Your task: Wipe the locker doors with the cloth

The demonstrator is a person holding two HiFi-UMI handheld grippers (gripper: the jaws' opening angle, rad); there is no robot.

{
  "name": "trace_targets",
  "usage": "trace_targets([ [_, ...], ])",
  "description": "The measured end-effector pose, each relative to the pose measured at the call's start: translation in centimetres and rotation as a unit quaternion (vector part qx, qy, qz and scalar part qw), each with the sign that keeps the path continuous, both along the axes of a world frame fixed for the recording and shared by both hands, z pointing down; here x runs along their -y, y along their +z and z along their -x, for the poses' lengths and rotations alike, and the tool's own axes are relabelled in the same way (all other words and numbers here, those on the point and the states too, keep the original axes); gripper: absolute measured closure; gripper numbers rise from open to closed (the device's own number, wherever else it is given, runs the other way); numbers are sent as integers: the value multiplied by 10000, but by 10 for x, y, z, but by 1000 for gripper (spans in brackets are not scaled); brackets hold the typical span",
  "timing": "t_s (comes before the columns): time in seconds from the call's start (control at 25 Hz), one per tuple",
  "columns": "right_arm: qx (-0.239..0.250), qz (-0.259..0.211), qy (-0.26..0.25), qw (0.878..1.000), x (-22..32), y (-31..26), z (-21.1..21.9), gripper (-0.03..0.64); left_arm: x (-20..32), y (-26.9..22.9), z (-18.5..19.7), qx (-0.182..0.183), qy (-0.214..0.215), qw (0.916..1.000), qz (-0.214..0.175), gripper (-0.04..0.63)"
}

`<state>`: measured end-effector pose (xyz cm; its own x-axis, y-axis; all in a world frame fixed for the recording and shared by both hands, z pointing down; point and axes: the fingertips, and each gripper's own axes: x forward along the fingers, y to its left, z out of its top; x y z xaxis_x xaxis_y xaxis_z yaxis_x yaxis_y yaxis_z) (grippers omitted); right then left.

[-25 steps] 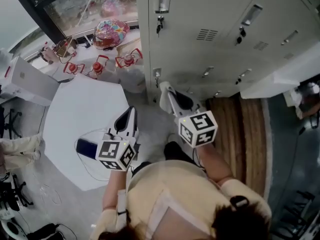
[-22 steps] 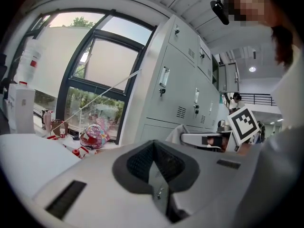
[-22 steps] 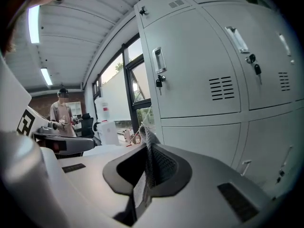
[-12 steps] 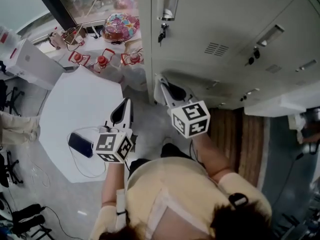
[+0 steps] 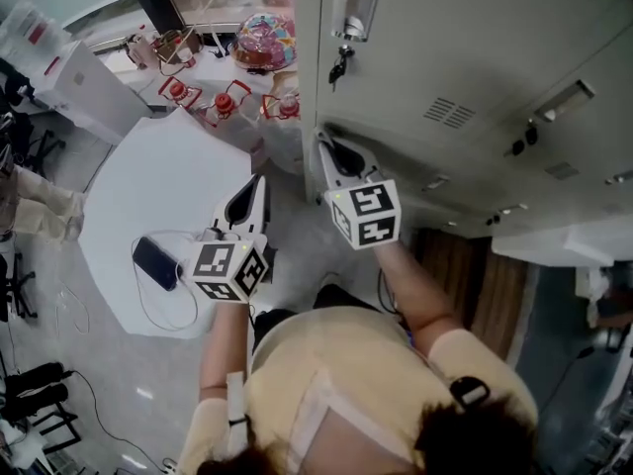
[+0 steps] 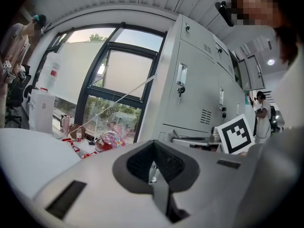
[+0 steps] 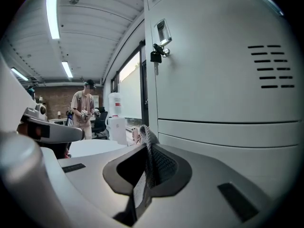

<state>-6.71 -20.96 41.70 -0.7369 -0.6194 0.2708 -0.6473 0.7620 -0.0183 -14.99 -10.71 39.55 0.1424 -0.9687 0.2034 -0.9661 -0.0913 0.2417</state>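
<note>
The right gripper (image 7: 146, 148) has its two jaws closed on a thin grey cloth (image 7: 145, 131). A bit of the cloth sticks up past the tips. The cloth has tiny holes like a net. A big grey locker (image 7: 213, 70) is close by on the right. A key (image 7: 156, 56) hangs in its door, and there are slots (image 7: 268, 65) higher up. Far back, a person (image 7: 84, 108) stands near a white table (image 7: 95, 148). Long lights (image 7: 52, 8) shine on the ceiling.
</note>
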Motion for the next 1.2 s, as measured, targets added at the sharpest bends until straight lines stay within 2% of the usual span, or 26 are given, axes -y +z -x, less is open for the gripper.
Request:
trace_targets([
  [0.4,-182,-72,205,9996,24,11,-1,603,3,8,6,-147,-301,9994,69,594],
  [0.72,-195,-66,356,9992,25,11,-17,603,5,15,7,-248,-255,9992,192,594],
  [0.96,-212,-104,806,9965,33,11,-45,603,18,20,4,-320,63,9992,241,594],
  [1.2,-246,-108,1248,9918,38,10,-81,603,41,25,-17,-328,507,9977,304,594],
])
